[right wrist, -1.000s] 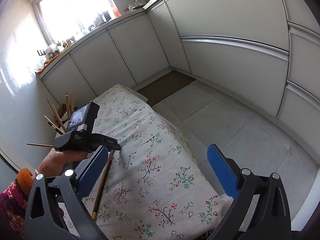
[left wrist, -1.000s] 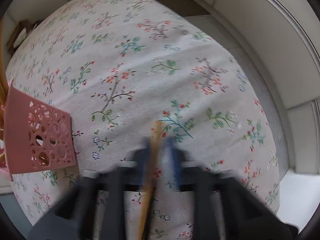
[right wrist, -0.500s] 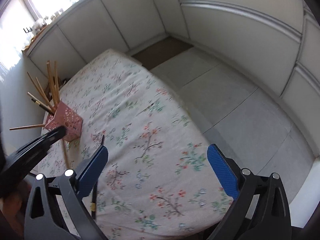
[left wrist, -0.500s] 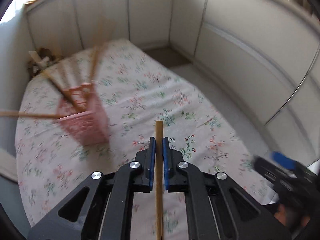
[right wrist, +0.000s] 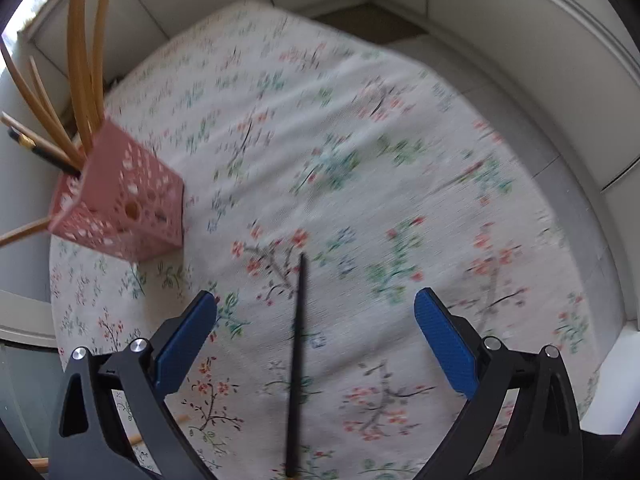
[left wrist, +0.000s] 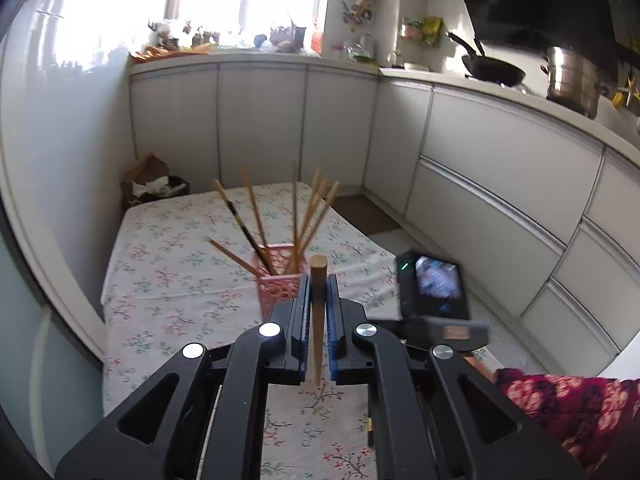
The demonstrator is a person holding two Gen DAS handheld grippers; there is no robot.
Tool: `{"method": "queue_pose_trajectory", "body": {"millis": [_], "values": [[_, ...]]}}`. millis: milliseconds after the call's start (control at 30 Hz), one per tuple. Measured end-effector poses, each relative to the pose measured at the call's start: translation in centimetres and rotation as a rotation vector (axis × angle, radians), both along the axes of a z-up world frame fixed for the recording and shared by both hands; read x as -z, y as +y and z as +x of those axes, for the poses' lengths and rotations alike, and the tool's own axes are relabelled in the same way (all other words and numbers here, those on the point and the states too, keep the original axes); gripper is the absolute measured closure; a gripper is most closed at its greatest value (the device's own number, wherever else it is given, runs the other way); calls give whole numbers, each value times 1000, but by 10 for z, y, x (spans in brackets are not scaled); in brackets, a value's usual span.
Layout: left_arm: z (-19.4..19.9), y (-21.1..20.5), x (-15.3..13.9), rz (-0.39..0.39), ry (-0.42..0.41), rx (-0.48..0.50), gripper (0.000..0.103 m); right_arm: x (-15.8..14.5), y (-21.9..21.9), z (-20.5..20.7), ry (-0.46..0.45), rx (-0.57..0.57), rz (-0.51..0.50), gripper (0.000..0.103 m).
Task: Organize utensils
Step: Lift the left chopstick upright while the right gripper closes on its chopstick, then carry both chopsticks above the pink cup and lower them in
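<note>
One chopstick (left wrist: 318, 304) clamped in left gripper (left wrist: 318, 280); cabinets (left wrist: 480, 184) near.

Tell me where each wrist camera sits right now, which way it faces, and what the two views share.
Left wrist: on the left tool, raised, facing across the table to the cabinets; shut on a wooden chopstick; right tool's screen unit and patterned sleeve show.
Right wrist: on the right tool, facing steeply down at the tablecloth; jaws open astride a black chopstick.
Shared: pink holder with chopsticks, floral tablecloth.
</note>
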State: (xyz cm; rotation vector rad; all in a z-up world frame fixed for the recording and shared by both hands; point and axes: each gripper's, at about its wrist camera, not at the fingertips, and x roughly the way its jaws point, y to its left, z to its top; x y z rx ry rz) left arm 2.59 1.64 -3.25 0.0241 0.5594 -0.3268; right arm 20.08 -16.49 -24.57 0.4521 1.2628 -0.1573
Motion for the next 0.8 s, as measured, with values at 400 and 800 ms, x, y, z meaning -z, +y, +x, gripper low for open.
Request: {"method": "queue_pose_trajectory", "body": {"millis": [400, 800], "values": [[-3, 12, -8, -35, -9, -23, 96, -18, -14, -48, -154, -44, -17, 98], [-18, 2, -18, -67, 17, 9, 97, -177, -36, -188, -773, -88, -99, 98]]}}
